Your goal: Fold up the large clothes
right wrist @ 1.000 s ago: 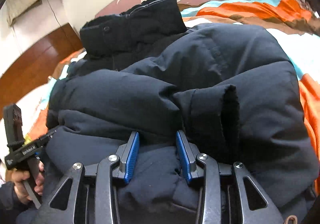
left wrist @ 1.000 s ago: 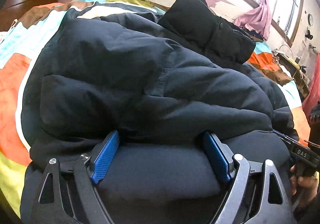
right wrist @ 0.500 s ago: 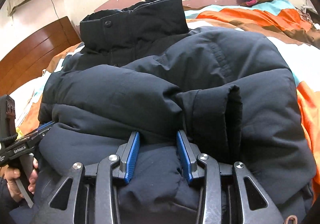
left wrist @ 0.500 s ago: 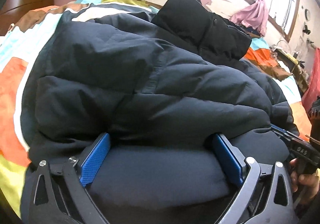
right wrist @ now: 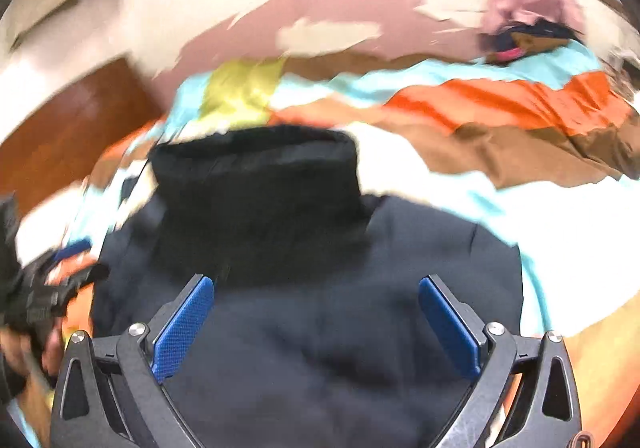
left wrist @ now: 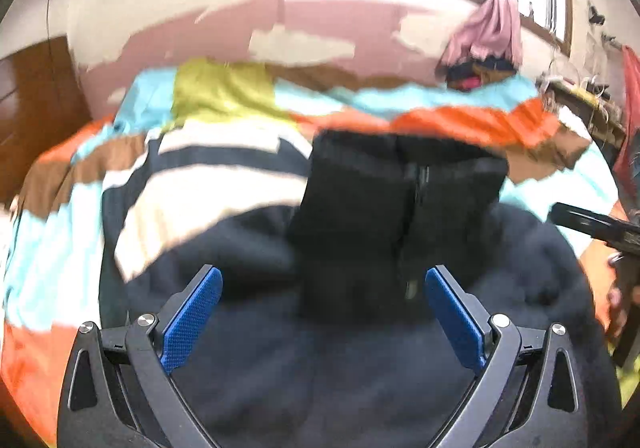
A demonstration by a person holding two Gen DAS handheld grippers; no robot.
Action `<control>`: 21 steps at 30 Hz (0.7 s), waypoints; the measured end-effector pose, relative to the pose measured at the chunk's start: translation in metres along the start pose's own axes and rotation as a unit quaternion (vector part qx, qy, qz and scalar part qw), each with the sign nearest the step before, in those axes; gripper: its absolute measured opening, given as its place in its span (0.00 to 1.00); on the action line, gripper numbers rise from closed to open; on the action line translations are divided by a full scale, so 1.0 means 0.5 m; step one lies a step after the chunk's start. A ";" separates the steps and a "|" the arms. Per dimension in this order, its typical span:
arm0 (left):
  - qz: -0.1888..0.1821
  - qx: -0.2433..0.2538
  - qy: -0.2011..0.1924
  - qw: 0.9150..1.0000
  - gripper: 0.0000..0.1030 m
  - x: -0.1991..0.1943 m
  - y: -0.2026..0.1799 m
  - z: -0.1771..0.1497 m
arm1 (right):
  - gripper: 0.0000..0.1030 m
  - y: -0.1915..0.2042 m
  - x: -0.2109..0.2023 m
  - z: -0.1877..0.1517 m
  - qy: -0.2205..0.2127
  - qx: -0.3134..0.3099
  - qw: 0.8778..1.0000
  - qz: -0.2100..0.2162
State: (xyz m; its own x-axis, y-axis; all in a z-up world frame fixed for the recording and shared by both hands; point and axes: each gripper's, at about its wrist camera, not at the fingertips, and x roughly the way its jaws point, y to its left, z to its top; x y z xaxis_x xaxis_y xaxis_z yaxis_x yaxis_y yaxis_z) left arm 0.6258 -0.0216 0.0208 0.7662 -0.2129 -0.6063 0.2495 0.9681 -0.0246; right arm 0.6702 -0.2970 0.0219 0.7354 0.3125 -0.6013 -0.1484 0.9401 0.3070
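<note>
Currently, the dark padded jacket lies bundled on the multicoloured bedspread, its black collar upright at the far end. The left gripper and the right gripper both hover over the jacket's near portion with jaws spread wide, gripping nothing. Both views are motion-blurred. Judged step: release and reposition. Clear the fabric fully before moving, then press the bulk flat towards the collar, keeping both edges aligned.
</note>
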 end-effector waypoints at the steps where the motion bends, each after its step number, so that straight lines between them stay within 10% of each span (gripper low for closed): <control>1: 0.003 -0.004 -0.023 1.000 0.96 0.011 -0.006 0.018 | 1.00 -0.013 0.016 0.014 -0.006 0.031 0.999 -0.002; 5: 0.025 -0.051 -0.056 0.997 0.96 0.048 -0.002 0.059 | 0.96 -0.050 0.055 0.052 -0.038 0.126 0.991 0.017; 10: 0.104 -0.085 -0.037 0.990 0.92 0.105 0.021 0.111 | 0.52 -0.054 0.129 0.086 -0.020 0.129 0.991 -0.005; 14: 0.101 -0.067 0.043 0.992 0.14 0.146 0.021 0.106 | 0.32 -0.060 0.143 0.071 -0.020 0.160 0.987 0.018; 21: 0.063 -0.071 0.027 0.995 0.04 0.033 0.014 0.050 | 0.17 -0.001 0.049 0.042 0.006 0.064 0.998 0.001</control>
State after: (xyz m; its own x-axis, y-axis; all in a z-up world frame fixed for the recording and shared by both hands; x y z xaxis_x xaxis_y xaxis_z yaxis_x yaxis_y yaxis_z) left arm 0.6548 -0.0218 0.0306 0.7523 -0.0851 -0.6533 0.0648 0.9964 -0.0552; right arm 0.7021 -0.2927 0.0225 0.7269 0.3167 -0.6094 -0.0640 0.9147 0.3990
